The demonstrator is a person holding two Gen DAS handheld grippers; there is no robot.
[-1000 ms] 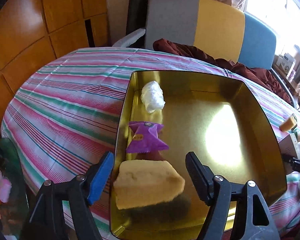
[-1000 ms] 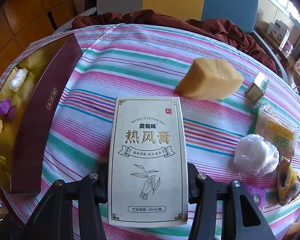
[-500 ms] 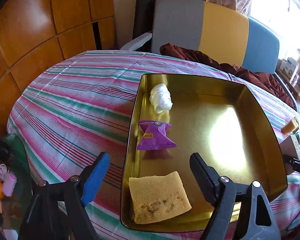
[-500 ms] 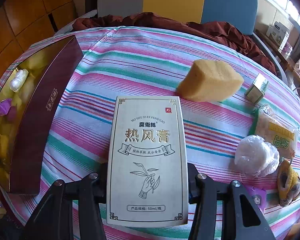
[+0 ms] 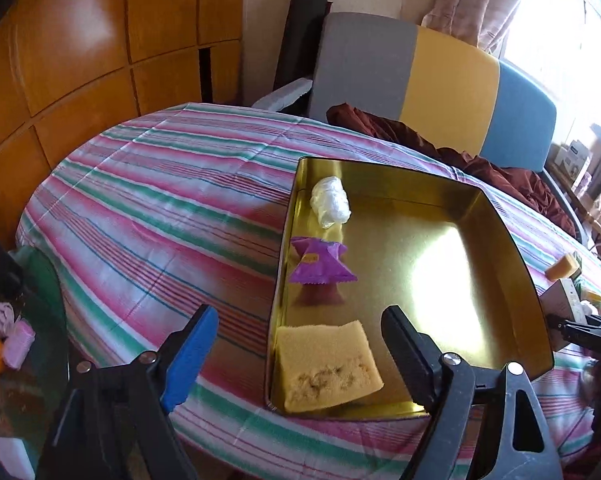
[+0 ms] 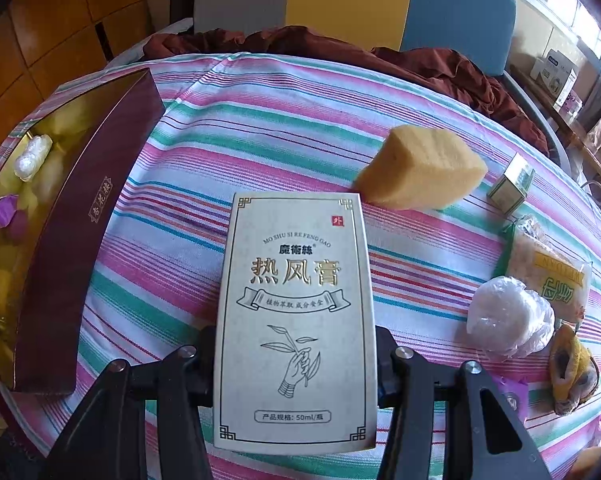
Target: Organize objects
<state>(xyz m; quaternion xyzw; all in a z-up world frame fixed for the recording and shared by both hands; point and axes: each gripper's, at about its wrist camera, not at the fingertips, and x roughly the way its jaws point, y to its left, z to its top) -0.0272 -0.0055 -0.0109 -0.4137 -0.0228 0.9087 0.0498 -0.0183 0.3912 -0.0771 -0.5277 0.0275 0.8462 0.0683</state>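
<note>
A gold tin box (image 5: 512,248) lies on the striped tablecloth. In it lie a yellow sponge (image 5: 326,366) at the near left corner, a purple sachet (image 5: 320,266) and a white wrapped ball (image 5: 330,202). My left gripper (image 5: 296,350) is open and empty, above and in front of the sponge. My right gripper (image 6: 296,364) is shut on a cream carton (image 6: 296,304) with Chinese print, held above the cloth right of the box (image 6: 84,224).
On the cloth in the right wrist view lie a second yellow sponge (image 6: 422,168), a small green-white box (image 6: 512,188), a snack packet (image 6: 548,276), a white wrapped ball (image 6: 508,316) and a brown-yellow item (image 6: 572,372). A sofa with a maroon cloth (image 5: 440,84) stands behind.
The sponge left my left gripper and now lies flat in the box's near left corner. The left gripper has pulled back and up. The right gripper holds the carton still.
</note>
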